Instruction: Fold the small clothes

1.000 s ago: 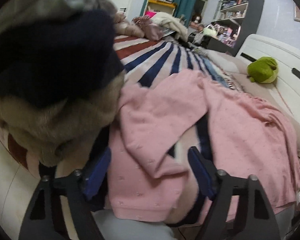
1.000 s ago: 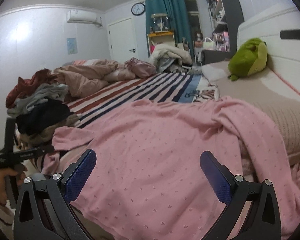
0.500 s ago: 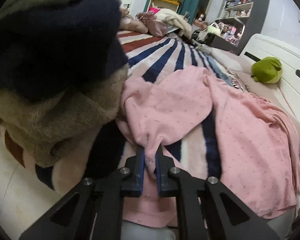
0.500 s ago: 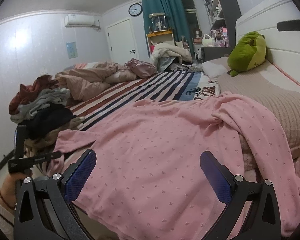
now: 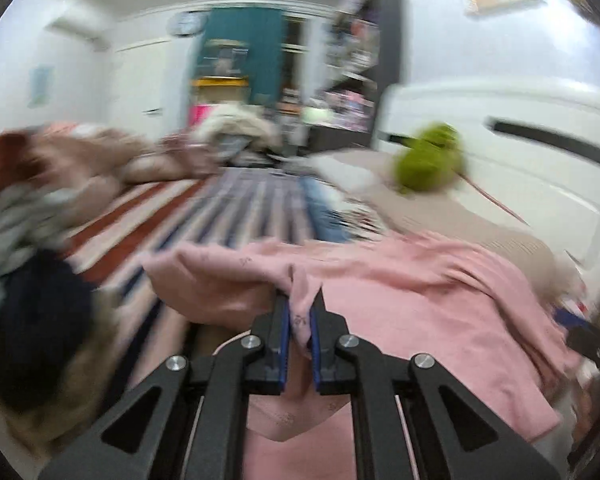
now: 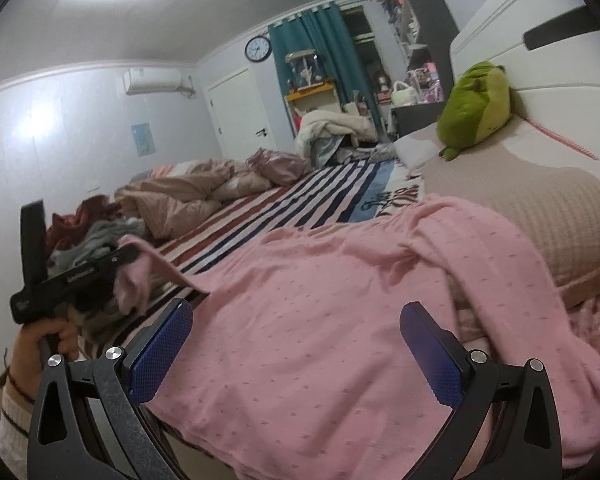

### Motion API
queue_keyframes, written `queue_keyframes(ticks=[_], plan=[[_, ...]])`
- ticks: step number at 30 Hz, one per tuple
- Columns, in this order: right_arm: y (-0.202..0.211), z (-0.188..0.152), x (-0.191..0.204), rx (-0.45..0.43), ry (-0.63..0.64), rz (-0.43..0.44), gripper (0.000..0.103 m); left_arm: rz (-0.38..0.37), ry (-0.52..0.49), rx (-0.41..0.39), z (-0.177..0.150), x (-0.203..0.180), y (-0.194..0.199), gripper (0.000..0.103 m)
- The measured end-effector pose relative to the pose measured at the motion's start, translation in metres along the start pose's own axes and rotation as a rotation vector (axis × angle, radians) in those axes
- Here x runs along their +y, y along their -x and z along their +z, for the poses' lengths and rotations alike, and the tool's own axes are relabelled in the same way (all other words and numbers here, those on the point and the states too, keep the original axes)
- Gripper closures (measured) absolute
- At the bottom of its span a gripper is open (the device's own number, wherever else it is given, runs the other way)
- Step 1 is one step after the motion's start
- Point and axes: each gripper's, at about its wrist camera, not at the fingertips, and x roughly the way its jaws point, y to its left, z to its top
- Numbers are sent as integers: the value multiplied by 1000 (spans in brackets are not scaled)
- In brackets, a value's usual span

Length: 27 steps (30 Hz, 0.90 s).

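Observation:
A pink knit top (image 6: 320, 300) with small woven dots lies spread over the near end of the striped bed (image 6: 300, 200). My left gripper (image 5: 300, 312) is shut on a fold of its sleeve (image 5: 296, 292), which is lifted off the bed. In the right wrist view that left gripper (image 6: 128, 254) shows at the left, held by a hand (image 6: 40, 336), with the pink sleeve (image 6: 136, 276) hanging from its tip. My right gripper (image 6: 296, 344) stands open low over the top's body, nothing between its blue pads (image 6: 428, 356).
A heap of unfolded clothes (image 6: 88, 232) sits at the bed's left edge, with a rumpled beige duvet (image 6: 188, 196) behind it. A green plush toy (image 6: 476, 104) leans on the white headboard (image 6: 540, 60) at the right. A beige blanket (image 6: 540, 216) lies past the pink top.
My left gripper closed on the pink sleeve, then rose and swung right with it, lifting the sleeve off the bed. The right gripper shifted slightly and stays open.

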Motion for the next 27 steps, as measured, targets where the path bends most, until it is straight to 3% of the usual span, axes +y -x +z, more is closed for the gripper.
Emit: queue_keyframes(ticks=[2,4,7,8,12,14,18,21,23,25,27], plan=[[9,0,-9,-9,-6,-22,0,-107,-19,81,-7,-25,-25,96],[15,-1,-15,-11,-9,-36,0,-220,2,226,-30,-47,-61,94],[21,-3,-24,2,-16,-58,0,-247,17,388,-66,-61,-92,88],[21,-4,-24,8,-16,-61,0,-251,21,402,-75,-61,-93,84],[13,-4,-22,49,-1,-62,0,-307,84,353,-68,-41,-68,66],[5,-3,-15,66,11,-46,0,-289,107,289,-58,-24,-41,60],[-19,-3,13,108,40,41,0,-199,162,196,-39,19,-3,56],[-45,-7,40,167,80,133,0,-87,158,158,-36,47,14,51],[-66,-11,58,224,117,181,9,-32,162,146,-44,61,23,49],[-89,-19,77,289,169,213,28,-7,178,138,-50,75,29,48],[-115,-32,93,377,217,203,30,-5,201,134,-57,85,33,48]])
